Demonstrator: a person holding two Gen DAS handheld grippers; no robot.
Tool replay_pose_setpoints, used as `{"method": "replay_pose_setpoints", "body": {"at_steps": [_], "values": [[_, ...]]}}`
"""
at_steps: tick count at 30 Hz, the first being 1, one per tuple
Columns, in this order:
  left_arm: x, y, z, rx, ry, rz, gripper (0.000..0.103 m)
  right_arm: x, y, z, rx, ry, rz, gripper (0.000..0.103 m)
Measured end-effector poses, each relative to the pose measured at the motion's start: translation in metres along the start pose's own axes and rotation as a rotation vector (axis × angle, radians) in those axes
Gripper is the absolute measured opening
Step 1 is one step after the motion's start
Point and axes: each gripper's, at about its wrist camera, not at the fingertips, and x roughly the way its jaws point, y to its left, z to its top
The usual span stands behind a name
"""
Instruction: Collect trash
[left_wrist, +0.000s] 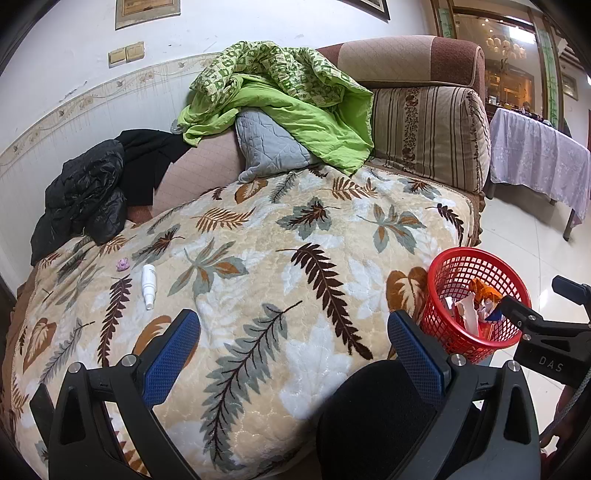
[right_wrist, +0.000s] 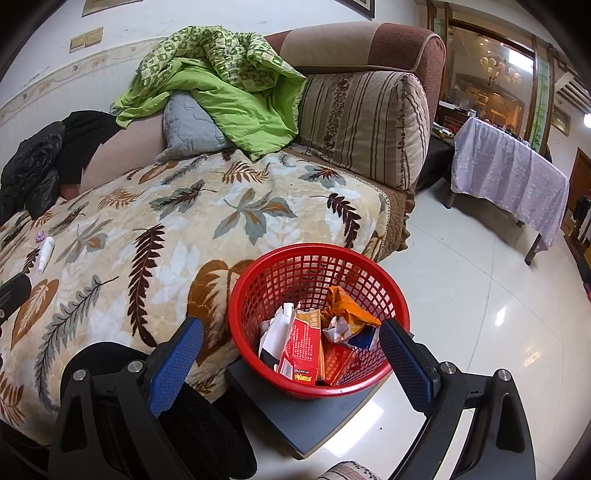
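A red mesh basket (right_wrist: 317, 266) stands on a dark board (right_wrist: 295, 417) beside the sofa, holding red cartons, crumpled white paper and an orange wrapper (right_wrist: 347, 306). It also shows in the left wrist view (left_wrist: 476, 266). My right gripper (right_wrist: 291, 343) is open and empty, hovering over the basket. My left gripper (left_wrist: 293, 332) is open and empty above the leaf-patterned blanket (left_wrist: 258, 266). A small white spray bottle (left_wrist: 149, 280) and a small purple scrap (left_wrist: 122, 263) lie on the blanket at the left; both show in the right wrist view too, the bottle (right_wrist: 46, 254) and the scrap (right_wrist: 40, 236).
A green quilt (left_wrist: 280, 96), a grey cushion (left_wrist: 269, 147) and a striped bolster (left_wrist: 428, 136) sit at the sofa's back. A black jacket (left_wrist: 92, 184) lies at the left. A table with a lilac cloth (right_wrist: 509, 173) stands on the glossy tiled floor (right_wrist: 480, 302).
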Motion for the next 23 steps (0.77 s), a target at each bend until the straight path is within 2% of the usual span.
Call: {"method": "replay_pose_setpoints", "body": {"at_steps": [9, 13, 17, 20, 23], "values": [[0.001, -0.006, -0.005, -0.024, 0.02, -0.008, 0.101, 0.004, 0.017, 0.005, -0.054, -0.016, 0.025, 0.098], [0.004, 0.011, -0.006, -0.102, 0.038, 0.003, 0.101, 0.007, 0.03, 0.024, -0.093, -0.039, 0.063, 0.098], [0.014, 0.07, -0.006, -0.22, 0.06, 0.099, 0.101, 0.017, 0.067, 0.057, -0.18, -0.056, 0.159, 0.098], [0.02, 0.124, -0.014, -0.355, 0.089, 0.189, 0.101, 0.035, 0.112, 0.077, -0.264, -0.024, 0.266, 0.103], [0.042, 0.175, -0.03, -0.457, 0.196, 0.255, 0.101, 0.067, 0.173, 0.09, -0.357, 0.05, 0.316, 0.103]]}}
